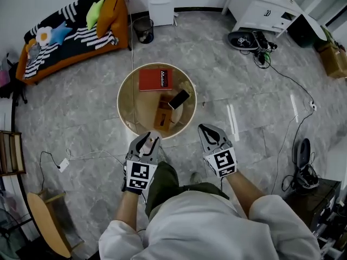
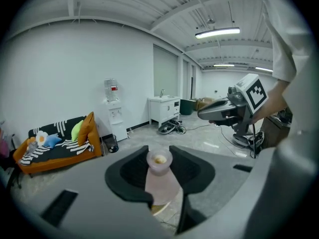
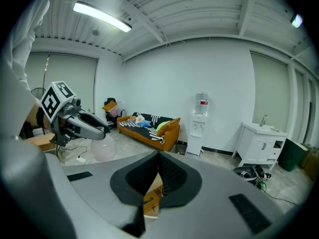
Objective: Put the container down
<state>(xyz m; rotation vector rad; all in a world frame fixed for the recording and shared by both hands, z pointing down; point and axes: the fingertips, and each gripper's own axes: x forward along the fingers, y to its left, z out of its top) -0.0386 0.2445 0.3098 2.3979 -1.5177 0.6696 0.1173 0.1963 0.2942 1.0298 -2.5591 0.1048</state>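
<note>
A translucent pink container (image 2: 158,179) with a round open neck sits between the jaws of my left gripper (image 2: 159,153), which is shut on it. In the head view this left gripper (image 1: 147,141) hovers at the near rim of the round wooden table (image 1: 126,99). From the right gripper view the container (image 3: 103,150) shows as a pale pink bulb under the left gripper. My right gripper (image 1: 207,129) hangs just right of the table's near edge. Its jaws (image 3: 158,156) meet at the tips with nothing between them.
On the table lie a red book (image 1: 154,79), a wooden box (image 1: 164,115) and a dark phone (image 1: 179,98). An orange sofa (image 1: 70,37), a bin (image 1: 143,30), a water dispenser (image 1: 160,4) and a white cabinet (image 1: 265,7) line the walls. Cables (image 1: 287,80) trail across the floor.
</note>
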